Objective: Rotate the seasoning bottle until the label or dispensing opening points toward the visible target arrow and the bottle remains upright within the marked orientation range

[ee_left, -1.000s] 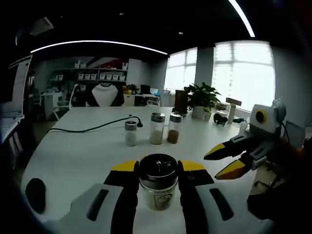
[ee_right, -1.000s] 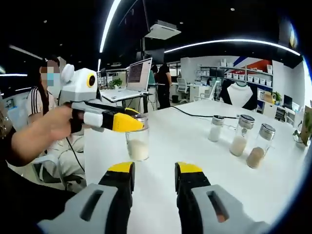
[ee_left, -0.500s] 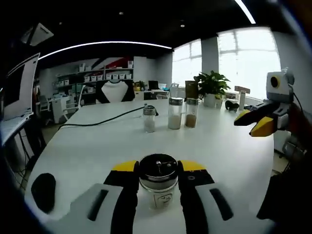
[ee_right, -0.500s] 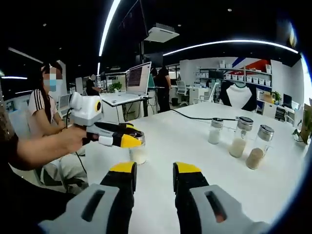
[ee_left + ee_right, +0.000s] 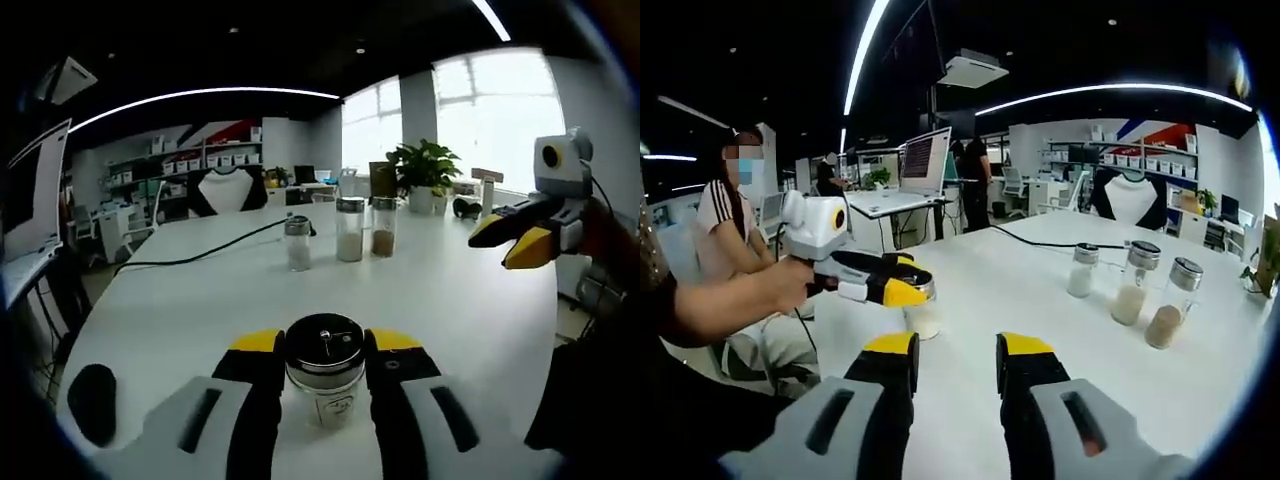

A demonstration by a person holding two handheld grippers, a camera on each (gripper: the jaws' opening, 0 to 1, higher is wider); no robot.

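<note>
Glass seasoning bottle (image 5: 325, 378) upright, label camera-ward, clamped in left claw (image 5: 322, 345); right claw (image 5: 957, 349) empty, parted.

Seasoning bottle (image 5: 325, 372) on table (image 5: 200, 310), three jars (image 5: 340, 232) behind.

The white surface (image 5: 180, 310) lies bare between the near glass seasoning bottle with the metal lid (image 5: 325, 368) and a far row of three metal-capped glass jars (image 5: 349, 229), so a hand-held gripper could pass there. A black cable (image 5: 200, 258) runs across the far left. A black oval object (image 5: 92, 400) lies at the near left edge. The right hand-held gripper (image 5: 518, 238) hangs over the right side.
</note>
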